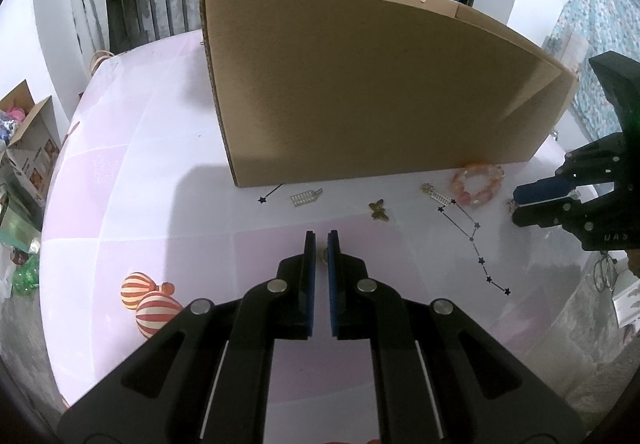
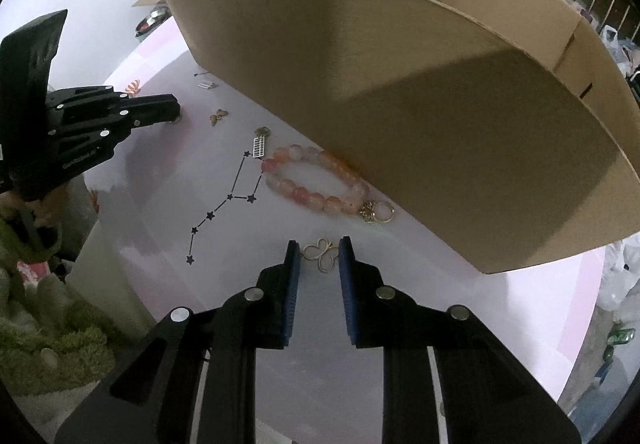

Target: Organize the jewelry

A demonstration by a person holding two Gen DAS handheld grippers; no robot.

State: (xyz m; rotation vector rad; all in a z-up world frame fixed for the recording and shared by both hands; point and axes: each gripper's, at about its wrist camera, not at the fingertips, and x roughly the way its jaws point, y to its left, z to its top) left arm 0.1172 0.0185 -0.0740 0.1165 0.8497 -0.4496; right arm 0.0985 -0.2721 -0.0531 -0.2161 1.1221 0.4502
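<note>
A big cardboard box (image 1: 372, 83) stood at the far side of the counter (image 1: 160, 203), its open top facing up, most likely the place meant to receive the jewelry. The pieces lay loose along the near foot of its wall, within reach of both tools.

The left tongs (image 1: 321, 240) were nearly clenched, the blue pads (image 1: 310, 284) a narrow gap apart with a small pale thing just visible between the tips; whether they truly gripped it I cannot tell. Beyond them lay a gold butterfly charm (image 1: 379, 210), and to its left a small silver hair clip (image 1: 305, 198). At the near left sat two striped balls (image 1: 148, 300), apart from the jewelry and probably not part of the job.

The right tongs (image 2: 319, 250) were released, spread to either side of an open wire butterfly (image 2: 321, 254) lying flat on the counter, a stance that suits closing on it from both sides. Just beyond it, touching or nearly touching the box wall, lay the pink bead bracelet (image 2: 316, 179) with its gold charm toward the right. A small ladder-shaped pendant (image 2: 259, 145) lay to the bracelet's far left. The black star pattern (image 2: 230, 197) looked printed on the counter rather than a loose chain.

Being thin and flat, the wire butterfly would probably need the pad tips pressed low against the counter.
</note>
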